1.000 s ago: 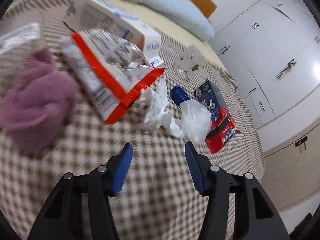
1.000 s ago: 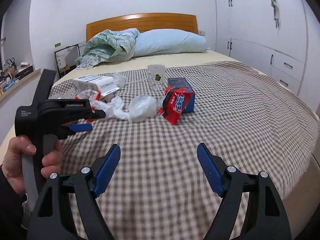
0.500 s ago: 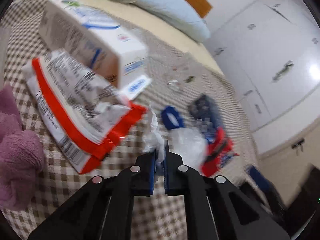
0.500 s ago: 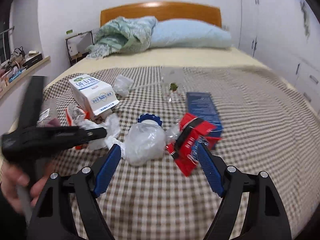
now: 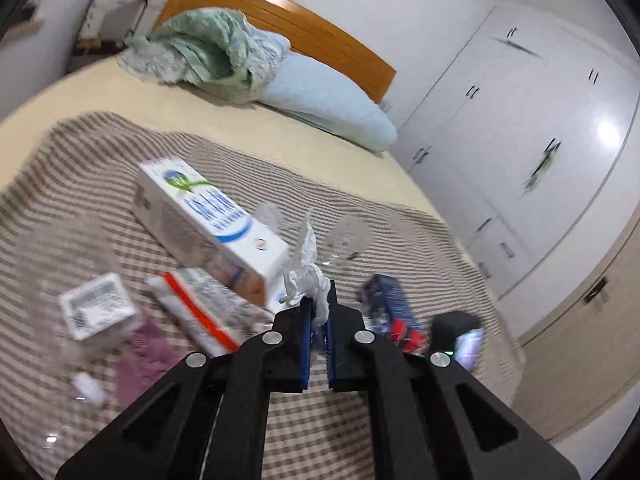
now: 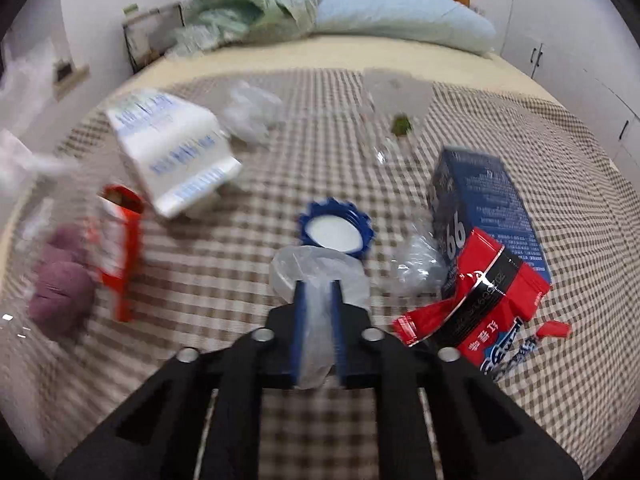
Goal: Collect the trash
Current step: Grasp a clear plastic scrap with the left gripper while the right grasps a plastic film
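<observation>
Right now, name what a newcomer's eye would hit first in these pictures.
Both grippers are pinching trash: the left gripper holds a crumpled white tissue above the checked blanket, and the right gripper has just closed on a translucent plastic bag. Beside that bag lie a blue cap and a red snack wrapper.

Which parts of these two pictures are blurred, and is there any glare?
Left wrist view: the white carton and checked blanket are smeared by motion, the left hand-held gripper stays sharp, and glare sits on the wardrobe doors. Right wrist view: the left side blurs most, around the purple cloth; no strong glare.
</observation>
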A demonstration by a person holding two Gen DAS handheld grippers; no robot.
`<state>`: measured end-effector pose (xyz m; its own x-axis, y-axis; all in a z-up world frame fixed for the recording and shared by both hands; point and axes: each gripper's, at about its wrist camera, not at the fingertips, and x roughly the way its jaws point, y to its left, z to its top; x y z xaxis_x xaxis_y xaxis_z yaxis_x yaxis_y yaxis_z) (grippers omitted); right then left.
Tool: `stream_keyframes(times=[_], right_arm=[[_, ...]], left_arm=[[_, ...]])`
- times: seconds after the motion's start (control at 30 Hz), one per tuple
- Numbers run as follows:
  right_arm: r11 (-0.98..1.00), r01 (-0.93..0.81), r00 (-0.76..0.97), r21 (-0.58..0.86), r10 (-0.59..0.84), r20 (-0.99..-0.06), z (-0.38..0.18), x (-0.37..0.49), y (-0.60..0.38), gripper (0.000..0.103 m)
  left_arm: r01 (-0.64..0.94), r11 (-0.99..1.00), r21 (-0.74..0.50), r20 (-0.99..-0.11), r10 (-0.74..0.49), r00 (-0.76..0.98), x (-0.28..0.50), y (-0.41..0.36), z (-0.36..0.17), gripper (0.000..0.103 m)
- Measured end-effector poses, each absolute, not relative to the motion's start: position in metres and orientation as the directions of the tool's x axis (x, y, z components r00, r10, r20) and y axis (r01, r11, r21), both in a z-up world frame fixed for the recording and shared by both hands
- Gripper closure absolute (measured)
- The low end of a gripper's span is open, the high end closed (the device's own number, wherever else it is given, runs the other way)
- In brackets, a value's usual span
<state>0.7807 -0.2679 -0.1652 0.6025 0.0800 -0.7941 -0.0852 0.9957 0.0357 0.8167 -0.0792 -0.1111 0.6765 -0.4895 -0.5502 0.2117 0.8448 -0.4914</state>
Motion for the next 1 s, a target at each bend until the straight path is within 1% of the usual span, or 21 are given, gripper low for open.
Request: stream_keyframes(times=[0.13, 0.2, 0.27, 0.37, 0.47, 0.6, 0.73, 0.83, 0.93, 1.0], right_arm=[[0.996, -0.07, 0.698, 0.055, 0.088, -0.711, -0.107, 0.744, -0.28, 0.098], [0.995, -0.065, 0.73, 0.073, 0.097, -0.677, -0.074, 0.722, -0.292, 0.098], [0.993, -0.07, 0.75, 0.092, 0.113, -0.651, -0.041, 0.696, -0.308, 0.098], [0.995, -0.063, 0.779, 0.078, 0.098, -0.62, -0.008, 0.657, -0.327, 0.098], [0.995, -0.048, 0.799, 0.085, 0.089, -0.594, 0.012, 0.619, -0.35, 0.098], [0.998, -0.008, 0.828, 0.069, 0.045, -0.559, 0.041, 0.554, -0.395, 0.098], [0.996, 0.049, 0.847, 0.073, -0.003, -0.531, 0.054, 0.493, -0.445, 0.098], [0.992, 0.089, 0.839, 0.085, -0.029, -0.543, 0.045, 0.446, -0.484, 0.098], [0.988, 0.127, 0.818, 0.091, -0.053, -0.572, 0.018, 0.402, -0.513, 0.098], [0.987, 0.141, 0.792, 0.081, -0.063, -0.607, -0.013, 0.371, -0.53, 0.098]], left_arm=[[0.232, 0.855, -0.463, -0.536, -0.479, 0.696, 0.794, -0.07, -0.098, 0.1], [0.227, 0.869, -0.44, -0.544, -0.459, 0.702, 0.774, -0.068, -0.094, 0.1], [0.234, 0.866, -0.441, -0.555, -0.469, 0.687, 0.751, -0.066, -0.09, 0.1], [0.231, 0.881, -0.412, -0.568, -0.447, 0.691, 0.72, -0.07, -0.076, 0.1], [0.244, 0.892, -0.381, -0.577, -0.435, 0.692, 0.686, -0.08, -0.053, 0.1], [0.294, 0.903, -0.313, -0.547, -0.424, 0.722, 0.638, -0.106, -0.01, 0.1], [0.364, 0.894, -0.261, -0.519, -0.448, 0.728, 0.58, -0.148, 0.024, 0.1], [0.432, 0.87, -0.237, -0.503, -0.491, 0.712, 0.54, -0.191, 0.036, 0.1], [0.511, 0.838, -0.191, -0.515, -0.529, 0.674, 0.505, -0.245, 0.024, 0.1], [0.565, 0.814, -0.138, -0.56, -0.534, 0.633, 0.486, -0.285, -0.005, 0.1]])
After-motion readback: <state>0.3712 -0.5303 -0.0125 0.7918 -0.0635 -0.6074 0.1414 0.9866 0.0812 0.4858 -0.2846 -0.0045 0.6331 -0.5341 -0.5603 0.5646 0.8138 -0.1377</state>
